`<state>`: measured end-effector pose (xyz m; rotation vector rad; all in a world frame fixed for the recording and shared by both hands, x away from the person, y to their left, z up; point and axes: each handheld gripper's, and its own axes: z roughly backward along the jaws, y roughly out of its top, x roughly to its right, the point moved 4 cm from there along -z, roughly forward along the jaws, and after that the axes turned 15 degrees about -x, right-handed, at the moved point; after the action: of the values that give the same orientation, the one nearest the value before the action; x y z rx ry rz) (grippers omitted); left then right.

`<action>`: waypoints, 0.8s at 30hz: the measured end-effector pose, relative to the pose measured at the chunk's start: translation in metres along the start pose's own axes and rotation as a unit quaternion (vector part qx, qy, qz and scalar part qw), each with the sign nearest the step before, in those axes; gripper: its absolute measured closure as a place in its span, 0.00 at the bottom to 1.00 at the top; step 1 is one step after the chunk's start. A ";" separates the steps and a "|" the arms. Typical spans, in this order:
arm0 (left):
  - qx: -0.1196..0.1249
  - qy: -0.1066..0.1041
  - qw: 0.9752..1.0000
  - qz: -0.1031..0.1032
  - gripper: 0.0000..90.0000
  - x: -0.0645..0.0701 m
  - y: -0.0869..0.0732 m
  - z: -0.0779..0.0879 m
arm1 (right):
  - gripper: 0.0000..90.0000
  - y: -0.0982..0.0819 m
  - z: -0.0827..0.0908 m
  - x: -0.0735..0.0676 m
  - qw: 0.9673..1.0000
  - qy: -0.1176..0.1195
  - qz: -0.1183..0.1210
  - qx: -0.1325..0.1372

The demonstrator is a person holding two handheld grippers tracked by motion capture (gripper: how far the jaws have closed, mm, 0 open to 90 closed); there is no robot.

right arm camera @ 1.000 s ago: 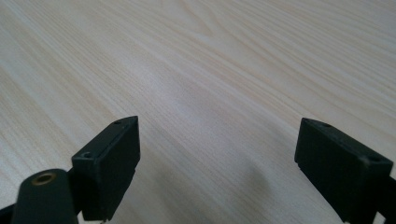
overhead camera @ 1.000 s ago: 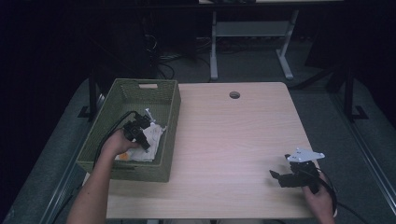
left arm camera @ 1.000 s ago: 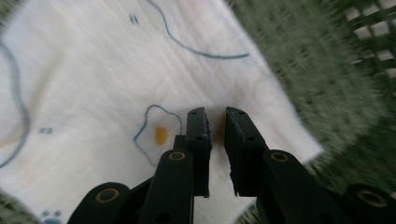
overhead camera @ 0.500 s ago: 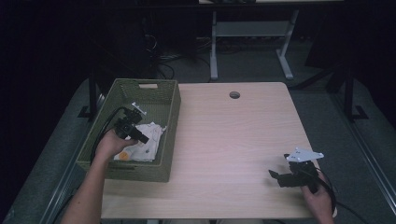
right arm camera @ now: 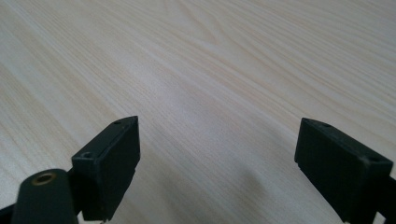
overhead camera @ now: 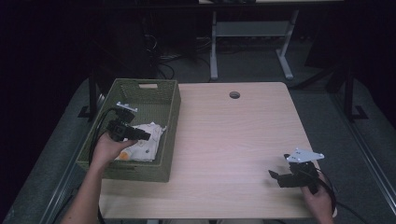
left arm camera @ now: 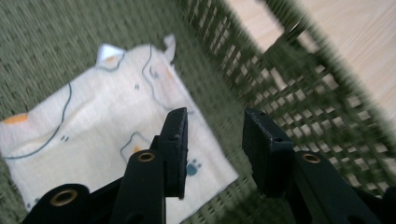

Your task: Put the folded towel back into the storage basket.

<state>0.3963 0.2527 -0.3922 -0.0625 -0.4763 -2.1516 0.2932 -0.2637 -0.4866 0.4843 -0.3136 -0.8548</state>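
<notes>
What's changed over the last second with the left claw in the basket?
The left claw has lifted off the folded cloth and drawn back toward the basket's near-left side. Its jaws have just been opening, with nothing between them; the cloth lies released on the basket floor. The right claw rests open over the table as before, and the basket has not moved.

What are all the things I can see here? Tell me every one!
Basket: one, green woven, on the table's left side.
Cloth: one, cream with cat drawings, lying flat inside the basket.
Table: one, pale wood, with a round hole near its far edge.
Desk frame: one, grey, on the floor behind the table.
Left claw: one, black, over the cloth, jaws apart with nothing between them.
Right claw: one, black, low over the table's near right corner, jaws wide open.
</notes>
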 end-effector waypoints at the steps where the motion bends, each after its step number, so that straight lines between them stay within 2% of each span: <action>1: 0.011 -0.003 1.000 0.003 0.68 0.001 0.000 0.003 | 0.15 0.000 0.000 0.000 1.000 0.000 0.000 0.000; 3: 0.042 -0.026 0.999 0.012 0.66 0.002 -0.002 0.008 | 0.15 0.000 0.000 0.000 1.000 -0.001 0.001 -0.001; 4: 0.042 -0.026 0.999 0.012 0.66 0.002 -0.002 0.008 | 0.15 0.000 0.000 0.000 1.000 -0.001 0.001 -0.001; 6: 0.057 -0.036 0.998 0.011 0.66 0.003 -0.004 0.012 | 0.15 0.000 0.000 -0.001 1.000 -0.001 0.001 -0.002; 10: 0.090 -0.060 0.994 0.012 0.65 0.007 -0.009 0.017 | 0.15 0.000 0.000 -0.001 1.000 -0.001 0.002 0.000; 11: 0.100 -0.073 0.992 0.011 0.65 0.009 -0.010 0.019 | 0.15 0.001 0.000 -0.001 1.000 -0.001 0.003 0.001; 13: 0.110 -0.070 0.991 0.010 0.64 0.011 -0.011 0.021 | 0.15 0.000 0.001 -0.001 1.000 -0.003 0.004 0.001; 15: 0.120 -0.078 0.990 0.006 0.64 0.015 -0.012 0.023 | 0.15 0.000 0.001 -0.001 1.000 -0.002 0.003 0.001; 19: 0.131 -0.082 0.988 -0.014 0.63 0.026 -0.013 0.026 | 0.15 0.001 0.001 -0.002 1.000 -0.003 0.003 0.000; 24: 0.148 -0.088 0.984 -0.031 0.63 0.040 -0.011 0.030 | 0.15 0.001 0.002 -0.002 1.000 -0.002 0.003 0.002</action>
<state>0.3596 0.2381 -0.3596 -0.0727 -0.9081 -2.1218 0.2916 -0.2624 -0.4848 0.4853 -0.3207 -0.8501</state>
